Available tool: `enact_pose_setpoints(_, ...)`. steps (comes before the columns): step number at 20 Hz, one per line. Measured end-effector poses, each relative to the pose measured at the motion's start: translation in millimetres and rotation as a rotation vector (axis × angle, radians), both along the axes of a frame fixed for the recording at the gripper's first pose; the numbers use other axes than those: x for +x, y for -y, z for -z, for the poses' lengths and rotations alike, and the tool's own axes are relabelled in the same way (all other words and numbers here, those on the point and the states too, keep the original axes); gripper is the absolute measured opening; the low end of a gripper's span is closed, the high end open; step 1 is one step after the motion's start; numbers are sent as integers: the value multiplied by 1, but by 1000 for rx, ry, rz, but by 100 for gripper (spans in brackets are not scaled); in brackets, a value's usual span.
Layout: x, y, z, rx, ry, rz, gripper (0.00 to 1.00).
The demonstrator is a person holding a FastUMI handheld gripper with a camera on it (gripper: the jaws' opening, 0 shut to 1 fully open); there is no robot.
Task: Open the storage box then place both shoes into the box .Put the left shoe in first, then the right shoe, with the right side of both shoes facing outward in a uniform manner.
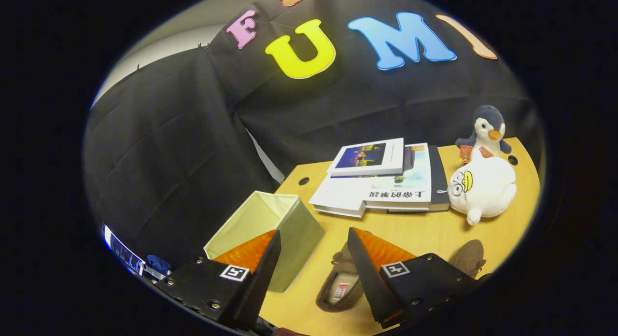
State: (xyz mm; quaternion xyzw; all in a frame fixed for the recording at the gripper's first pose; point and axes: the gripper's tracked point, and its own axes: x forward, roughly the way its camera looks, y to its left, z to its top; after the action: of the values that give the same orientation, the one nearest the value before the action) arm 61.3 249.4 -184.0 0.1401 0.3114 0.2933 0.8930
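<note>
My gripper (313,273) hangs open and empty above the worktop (420,230). The box (264,232) stands at the near left edge with no lid on it, its mouth up. One shoe (340,287) lies just right of it, partly behind my right finger; the other shoe (469,259) lies further right. I should come down over the nearer shoe, pinch its collar wall squarely, then lift clear of the box's rim.
</note>
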Motion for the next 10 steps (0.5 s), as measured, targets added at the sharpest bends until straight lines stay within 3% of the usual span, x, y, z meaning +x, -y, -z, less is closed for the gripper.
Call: enact_pose_setpoints(10, -17, 18, 107, -190, -166, 7, 85)
